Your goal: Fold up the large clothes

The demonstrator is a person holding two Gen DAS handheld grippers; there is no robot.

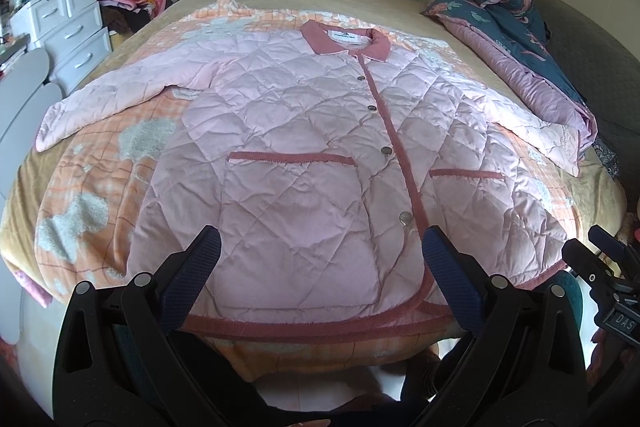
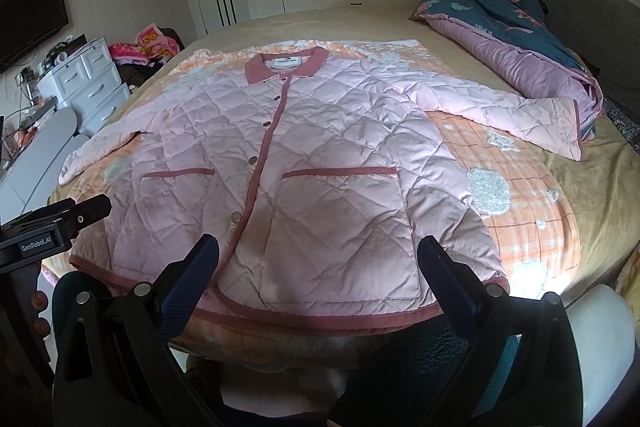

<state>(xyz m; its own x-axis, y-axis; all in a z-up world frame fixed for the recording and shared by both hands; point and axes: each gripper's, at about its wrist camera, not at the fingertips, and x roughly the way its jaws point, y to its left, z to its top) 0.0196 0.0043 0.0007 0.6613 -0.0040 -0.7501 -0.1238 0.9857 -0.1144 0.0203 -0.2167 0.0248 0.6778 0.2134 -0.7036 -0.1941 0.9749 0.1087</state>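
Both grippers, left gripper [image 1: 320,259] and right gripper [image 2: 318,259], hover spread wide, empty, near the quilted jacket [image 1: 304,131] hem; its slippery padding may slide, skewing the fold.

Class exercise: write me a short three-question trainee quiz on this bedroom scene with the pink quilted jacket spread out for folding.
1. True or false: the pink quilted jacket lies front up with both sleeves spread out.
2. What lies directly under the jacket? A) the orange checked blanket B) bare floor C) the dark floral duvet
3. What does either gripper, the left gripper or the right gripper, hold?

Key: 1 true. 2 A. 3 nothing; both are open over the hem.
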